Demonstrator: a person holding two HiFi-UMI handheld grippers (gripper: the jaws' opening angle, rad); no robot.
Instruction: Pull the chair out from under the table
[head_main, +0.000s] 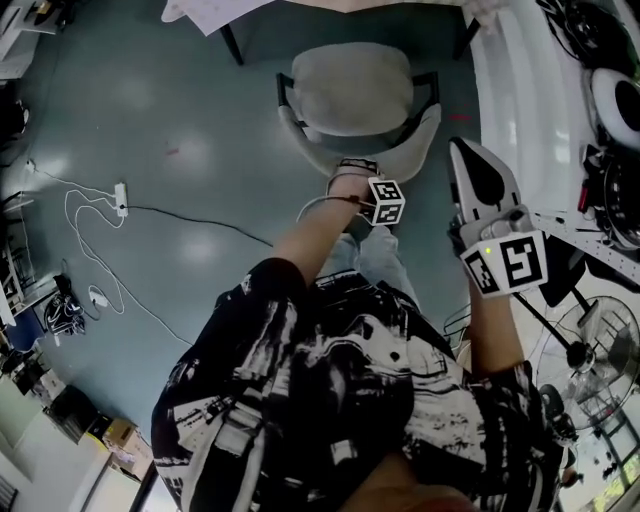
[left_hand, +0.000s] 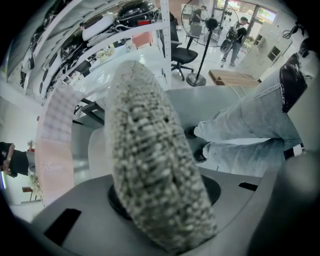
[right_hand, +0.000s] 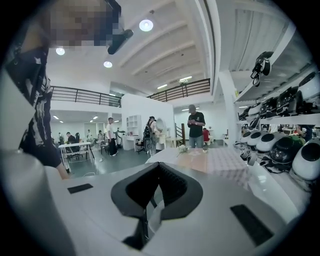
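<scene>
Left gripper (head_main: 352, 182) points down over the chair (head_main: 350, 90), jaws narrowly parted and clamped on its fabric backrest (left_hand: 150, 160), while the right gripper (right_hand: 159, 170), seemingly closed and empty, hovers alongside.

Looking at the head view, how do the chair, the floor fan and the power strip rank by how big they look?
Largest first:
1. chair, clearly the biggest.
2. floor fan, though the picture's edge cuts part of it off.
3. power strip, a small bar on the floor.
</scene>
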